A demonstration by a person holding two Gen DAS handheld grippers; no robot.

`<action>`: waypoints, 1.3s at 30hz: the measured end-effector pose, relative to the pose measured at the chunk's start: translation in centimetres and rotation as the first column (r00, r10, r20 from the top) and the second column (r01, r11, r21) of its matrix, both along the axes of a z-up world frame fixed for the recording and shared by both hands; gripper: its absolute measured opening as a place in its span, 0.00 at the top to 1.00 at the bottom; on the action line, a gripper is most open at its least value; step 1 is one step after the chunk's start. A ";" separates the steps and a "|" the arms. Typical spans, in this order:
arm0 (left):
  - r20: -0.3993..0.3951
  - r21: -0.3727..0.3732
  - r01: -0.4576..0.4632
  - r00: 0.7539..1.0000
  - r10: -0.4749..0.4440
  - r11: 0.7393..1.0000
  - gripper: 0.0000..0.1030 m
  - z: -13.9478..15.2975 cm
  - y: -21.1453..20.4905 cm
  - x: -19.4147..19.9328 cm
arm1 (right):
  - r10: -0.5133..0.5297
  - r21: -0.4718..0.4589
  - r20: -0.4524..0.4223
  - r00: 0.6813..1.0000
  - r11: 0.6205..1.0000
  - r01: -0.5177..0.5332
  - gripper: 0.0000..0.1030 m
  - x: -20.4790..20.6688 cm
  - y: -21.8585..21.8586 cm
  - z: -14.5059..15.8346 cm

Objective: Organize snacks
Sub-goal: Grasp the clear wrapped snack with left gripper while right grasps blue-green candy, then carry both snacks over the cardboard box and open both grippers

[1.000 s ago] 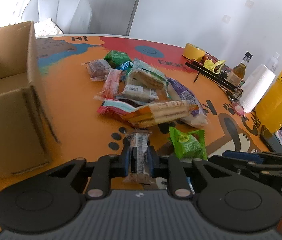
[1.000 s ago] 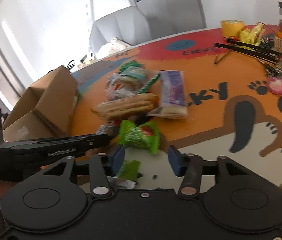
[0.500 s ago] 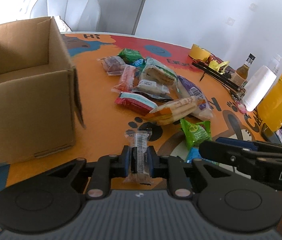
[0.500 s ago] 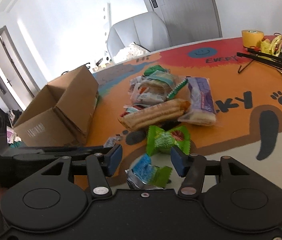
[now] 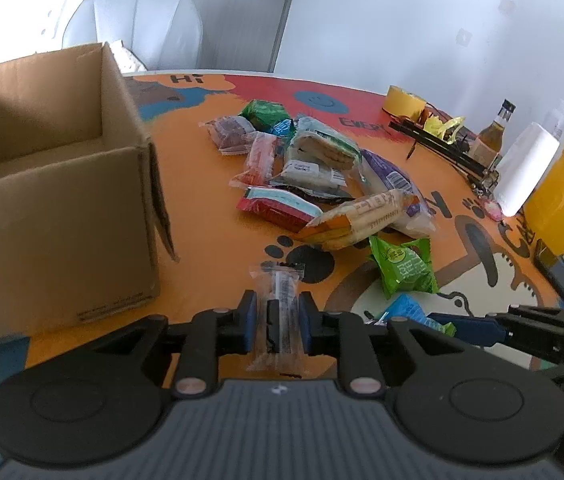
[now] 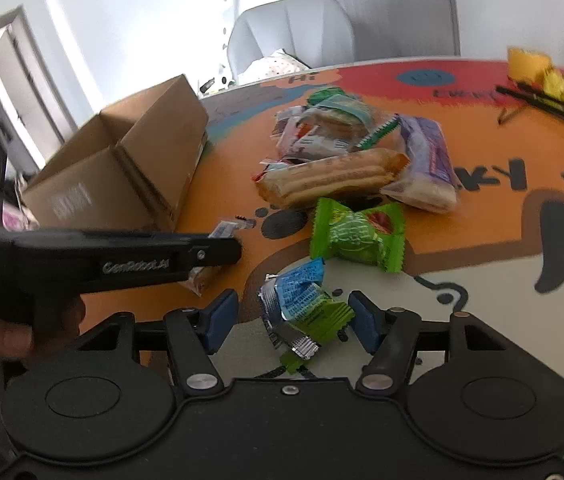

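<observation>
While the left gripper [image 5: 277,316] clamps its clear-wrapped bar [image 5: 278,304], the right gripper [image 6: 293,322] has widened around the blue-green packet [image 6: 302,306].

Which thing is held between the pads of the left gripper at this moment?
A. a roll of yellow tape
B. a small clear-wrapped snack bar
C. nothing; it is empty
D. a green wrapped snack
B: in the left wrist view the left gripper is shut on the clear-wrapped snack bar, its blue pads pressing both sides, while the green wrapped snack lies apart on the table.
</observation>
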State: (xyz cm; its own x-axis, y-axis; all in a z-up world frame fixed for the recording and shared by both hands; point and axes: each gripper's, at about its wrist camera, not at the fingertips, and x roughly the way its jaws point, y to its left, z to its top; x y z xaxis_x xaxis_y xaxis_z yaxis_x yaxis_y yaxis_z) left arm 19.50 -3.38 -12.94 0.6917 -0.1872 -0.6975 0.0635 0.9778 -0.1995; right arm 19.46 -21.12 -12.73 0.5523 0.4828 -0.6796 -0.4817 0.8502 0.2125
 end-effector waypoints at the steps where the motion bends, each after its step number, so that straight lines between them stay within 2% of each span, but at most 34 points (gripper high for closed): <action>1: 0.003 0.006 0.004 1.000 -0.004 1.000 0.80 0.0 -0.1 0.0 | 0.002 -0.018 0.013 1.000 1.000 -0.002 0.50 -0.1 0.3 -0.1; 4: 0.006 0.027 0.010 1.000 -0.010 1.000 0.83 0.0 -0.2 -0.1 | 0.004 -0.068 0.049 0.999 0.998 -0.001 0.66 -0.3 0.4 -0.1; 13: 0.017 -0.008 0.016 1.000 -0.016 1.000 0.84 0.6 -0.1 -0.9 | -0.058 -0.024 0.022 0.998 0.998 0.059 0.67 0.4 -1.2 0.2; 28: 0.125 -0.019 0.015 0.992 -0.012 1.000 0.84 5.1 0.2 -2.1 | -0.085 0.056 0.112 0.990 0.995 0.079 0.68 0.3 -1.6 4.0; 39: 0.205 -0.005 -0.034 0.978 0.035 0.999 0.84 8.8 2.1 -2.4 | -0.064 0.109 0.175 0.983 0.993 0.045 0.68 1.0 -0.2 7.0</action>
